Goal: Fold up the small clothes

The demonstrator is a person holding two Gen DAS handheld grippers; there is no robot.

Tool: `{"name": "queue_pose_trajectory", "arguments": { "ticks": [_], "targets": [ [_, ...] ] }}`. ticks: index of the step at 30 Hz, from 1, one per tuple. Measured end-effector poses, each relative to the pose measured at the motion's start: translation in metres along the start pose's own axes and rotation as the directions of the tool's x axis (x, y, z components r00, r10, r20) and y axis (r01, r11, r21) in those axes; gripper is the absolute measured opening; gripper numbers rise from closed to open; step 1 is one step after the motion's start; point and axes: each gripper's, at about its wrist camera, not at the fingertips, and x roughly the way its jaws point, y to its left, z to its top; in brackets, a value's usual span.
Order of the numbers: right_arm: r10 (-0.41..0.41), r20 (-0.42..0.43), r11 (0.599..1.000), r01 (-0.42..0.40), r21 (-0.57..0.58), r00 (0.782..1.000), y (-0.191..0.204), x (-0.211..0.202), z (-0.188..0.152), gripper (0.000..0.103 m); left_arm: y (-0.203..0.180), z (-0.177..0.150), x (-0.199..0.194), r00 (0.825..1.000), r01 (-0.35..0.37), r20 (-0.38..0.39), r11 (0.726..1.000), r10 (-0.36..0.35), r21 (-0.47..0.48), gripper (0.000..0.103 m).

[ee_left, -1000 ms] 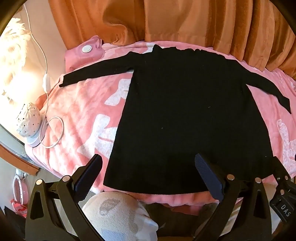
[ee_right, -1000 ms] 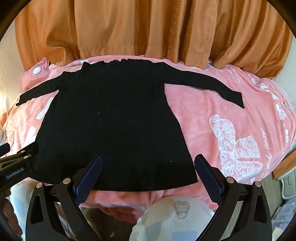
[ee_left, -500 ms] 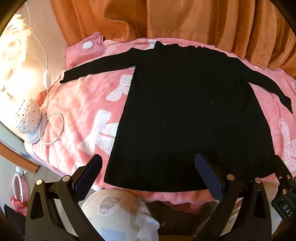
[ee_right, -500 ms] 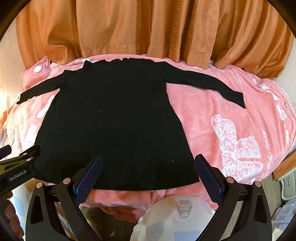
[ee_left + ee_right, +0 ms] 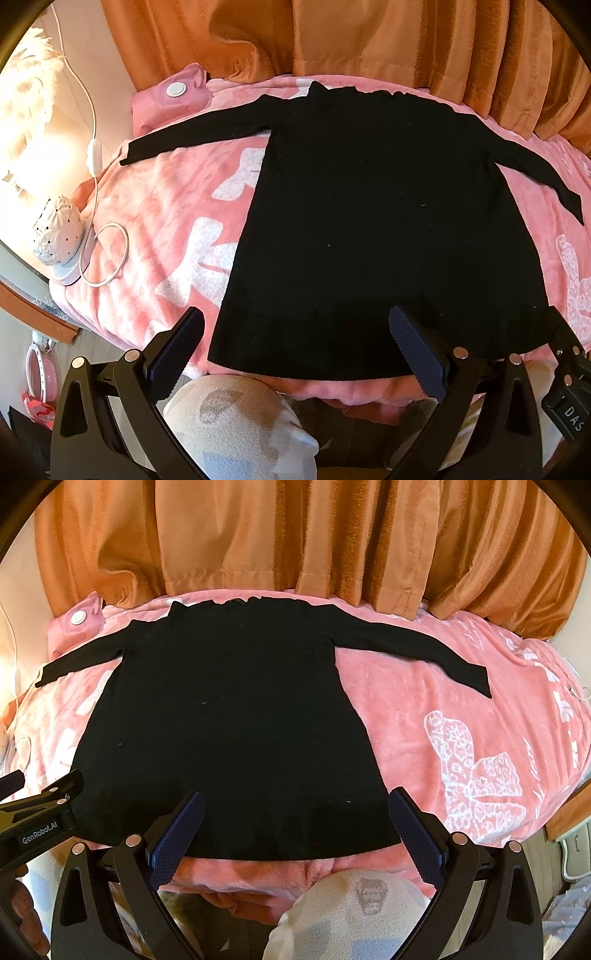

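On the bed (image 5: 424, 716): black sweater (image 5: 229, 720) lying flat
Left tool (image 5: 295, 343): jaws wide apart, reads "GenRobot.AI"
Right tool (image 5: 293, 821): spread too, "DAS" tag

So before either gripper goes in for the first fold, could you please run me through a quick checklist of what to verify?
1. black top lies flat, both sleeves spread: ok.
2. left gripper open, holding nothing: ok.
3. right gripper open, holding nothing: ok.
4. Near hem within reach, just ahead of both grippers: ok.
5. white cable and small lamp sit apart from the left sleeve: ok.
6. Wrinkles or folds under the fabric, on the pink blanket: cannot tell.
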Motion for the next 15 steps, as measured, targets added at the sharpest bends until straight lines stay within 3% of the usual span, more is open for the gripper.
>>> {"name": "queue_pose_trajectory", "arguments": {
  "ticks": [15],
  "targets": [
    [0.002,0.014,1.000,-0.002,-0.003,1.000,0.0019,-0.0029,0.0054,0.098,-0.0056,0.0025,-0.0016,1.000,0.002,0.002,1.000,-0.002,0.003,0.098]
  ]
}}
